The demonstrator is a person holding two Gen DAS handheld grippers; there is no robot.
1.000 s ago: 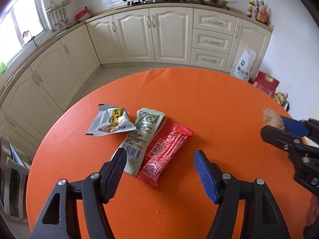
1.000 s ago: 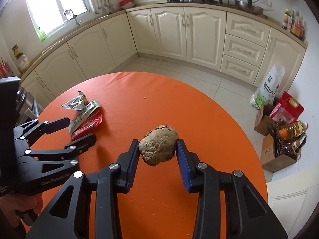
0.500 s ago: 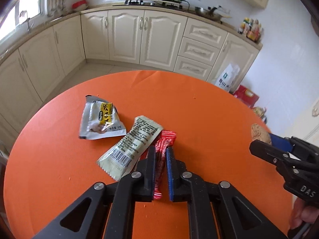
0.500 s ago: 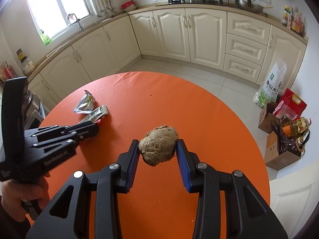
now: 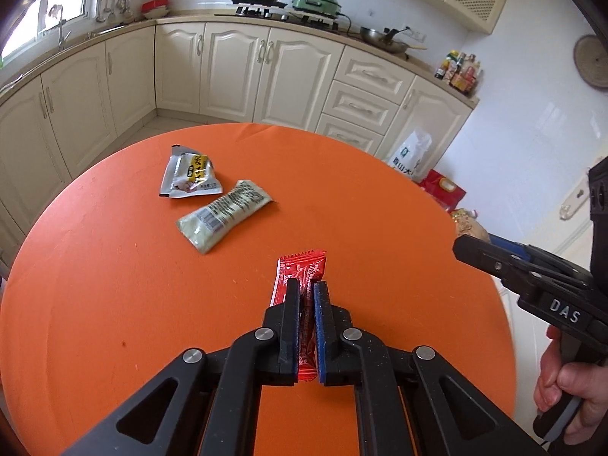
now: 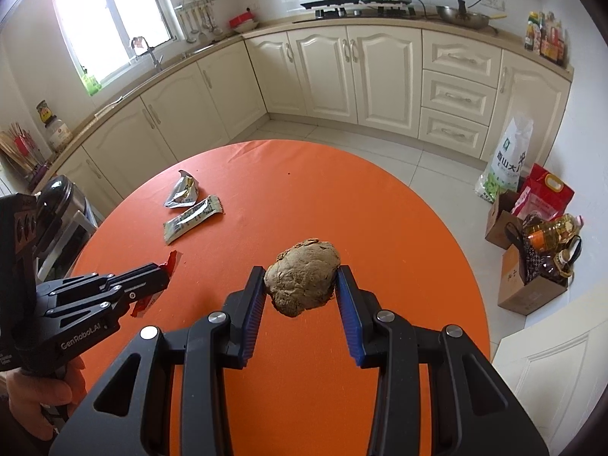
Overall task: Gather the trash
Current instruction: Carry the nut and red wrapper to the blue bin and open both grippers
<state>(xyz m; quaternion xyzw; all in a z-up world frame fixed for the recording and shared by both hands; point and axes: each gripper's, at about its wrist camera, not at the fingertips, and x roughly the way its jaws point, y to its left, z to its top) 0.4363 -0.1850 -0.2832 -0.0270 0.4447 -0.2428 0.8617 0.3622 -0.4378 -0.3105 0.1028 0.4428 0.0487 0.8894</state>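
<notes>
My left gripper (image 5: 306,285) is shut on a red wrapper (image 5: 302,271), lifted above the round orange table (image 5: 114,304); from the right wrist view the same gripper (image 6: 163,277) shows at the left with the red wrapper (image 6: 171,262) sticking out. A pale green wrapper (image 5: 224,214) and a silver-and-yellow wrapper (image 5: 190,176) lie on the table further back. My right gripper (image 6: 300,271) is shut on a brown lump (image 6: 302,281), held above the table; the lump (image 5: 471,228) also peeks out at the right edge of the left wrist view.
Cream kitchen cabinets (image 6: 361,64) run behind the table. On the floor to the right stand a white sack (image 6: 507,159), a red bag (image 6: 543,193) and cardboard boxes with oil bottles (image 6: 539,250). A hand (image 5: 566,376) grips the right tool's handle.
My left gripper closed on the red wrapper and lifted it away from the pale green one, toward the near right. The right gripper rose slightly with the brown lump still in it.
</notes>
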